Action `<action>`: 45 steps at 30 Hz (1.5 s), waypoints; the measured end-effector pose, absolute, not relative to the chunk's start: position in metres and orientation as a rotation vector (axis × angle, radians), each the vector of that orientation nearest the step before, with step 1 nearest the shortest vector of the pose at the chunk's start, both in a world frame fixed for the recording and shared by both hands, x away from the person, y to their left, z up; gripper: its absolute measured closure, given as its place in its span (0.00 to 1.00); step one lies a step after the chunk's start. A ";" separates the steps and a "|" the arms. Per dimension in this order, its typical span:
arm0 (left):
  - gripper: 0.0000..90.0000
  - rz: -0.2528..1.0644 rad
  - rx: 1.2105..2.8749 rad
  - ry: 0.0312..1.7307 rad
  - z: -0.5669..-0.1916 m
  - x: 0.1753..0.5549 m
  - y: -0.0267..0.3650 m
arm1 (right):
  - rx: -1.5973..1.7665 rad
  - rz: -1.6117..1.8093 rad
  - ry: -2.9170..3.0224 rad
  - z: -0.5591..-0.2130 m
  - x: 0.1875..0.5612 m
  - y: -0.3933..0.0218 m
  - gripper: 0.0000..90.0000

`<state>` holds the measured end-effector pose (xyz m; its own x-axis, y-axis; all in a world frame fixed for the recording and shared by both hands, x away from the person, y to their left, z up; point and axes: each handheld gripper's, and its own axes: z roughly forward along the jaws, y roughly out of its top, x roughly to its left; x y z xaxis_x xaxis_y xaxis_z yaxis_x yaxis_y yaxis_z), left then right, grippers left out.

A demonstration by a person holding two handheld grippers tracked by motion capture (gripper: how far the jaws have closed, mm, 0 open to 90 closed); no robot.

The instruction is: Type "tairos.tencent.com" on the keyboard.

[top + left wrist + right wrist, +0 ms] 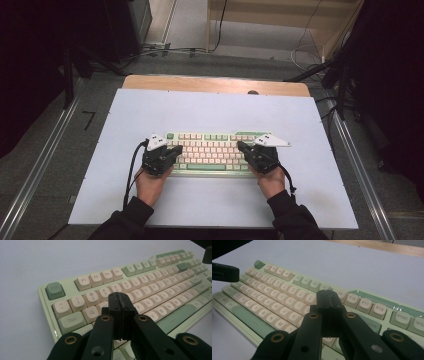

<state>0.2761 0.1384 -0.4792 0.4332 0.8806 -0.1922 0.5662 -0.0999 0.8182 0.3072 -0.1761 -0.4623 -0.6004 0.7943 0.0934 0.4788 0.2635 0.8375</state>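
1. item: keyboard, pale green case with cream and green keycaps. we find it lying flat on the white board that covers the table, near the person's side of it and roughly centred.
2. handling, as we judge it: a stiff plastic slab, moderately heavy, unlikely to flex. the keycaps are smooth and rounded, and they give under pressure, so we would not grip by them.
3. where to take hold, as we judge it: the short ends of the case, one gripper to each end, pads on the case edge below the key rows. for pressing, one key top per closed tip.
4. left gripper: we see its jaws pressed together with nothing between them. the tip hangs over the left part of the number and q rows; whether it touches a key we cannot tell.
5. right gripper: jaws likewise together and empty, tip poised over the right part of the letter rows, near the function row. contact with a key cannot be told.
6. both hands sit at the keyboard's near edge, one at each end, in the high view.
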 end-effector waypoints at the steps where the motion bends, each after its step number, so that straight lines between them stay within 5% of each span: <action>1: 1.00 0.435 1.781 1.244 -0.479 0.276 0.138 | 1.161 1.264 2.195 -0.462 0.307 -0.176 0.97; 45: 1.00 0.431 1.785 1.253 -0.482 0.279 0.139 | 1.132 1.142 2.344 -0.486 0.325 -0.116 0.97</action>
